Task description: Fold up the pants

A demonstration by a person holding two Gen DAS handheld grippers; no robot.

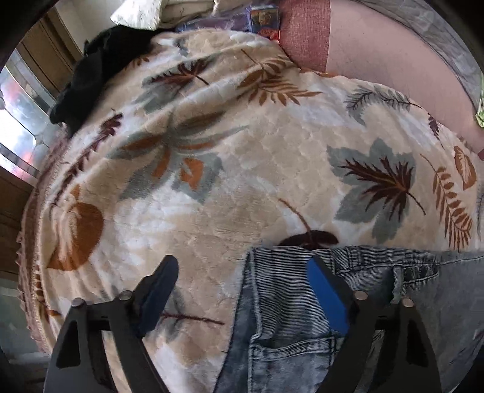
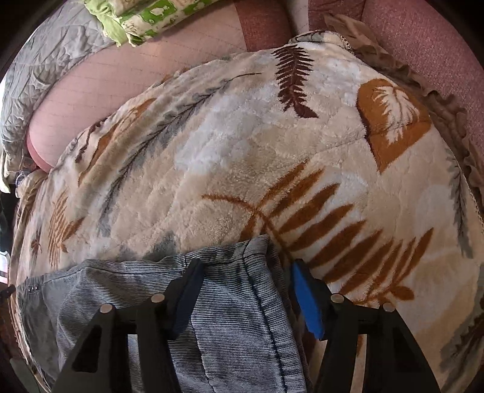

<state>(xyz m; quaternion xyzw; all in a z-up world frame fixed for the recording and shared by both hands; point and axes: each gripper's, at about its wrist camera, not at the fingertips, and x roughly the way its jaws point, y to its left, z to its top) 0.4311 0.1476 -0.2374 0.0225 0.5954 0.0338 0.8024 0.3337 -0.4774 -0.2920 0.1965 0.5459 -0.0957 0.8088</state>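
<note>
Light blue washed denim pants (image 1: pixel 290 326) lie flat on a leaf-patterned plush blanket (image 1: pixel 242 169). In the left wrist view their waistband with snap buttons (image 1: pixel 420 270) runs along the lower right. My left gripper (image 1: pixel 242 269) is open and straddles the left waist corner, its blue-padded right finger (image 1: pixel 326 296) over the denim. In the right wrist view the pants (image 2: pixel 236 311) fill the lower left. My right gripper (image 2: pixel 245 272) is open and straddles their right side seam, left finger (image 2: pixel 187 296) over the denim and right finger (image 2: pixel 308 299) over the blanket (image 2: pixel 272 166).
A black garment (image 1: pixel 96 75) lies at the blanket's far left edge. Pillows and a box (image 1: pixel 266 18) sit at the far end. A pink sheet (image 1: pixel 393 69) and grey quilt (image 2: pixel 45 69) border the blanket. A green patterned cloth (image 2: pixel 145 21) lies at the top.
</note>
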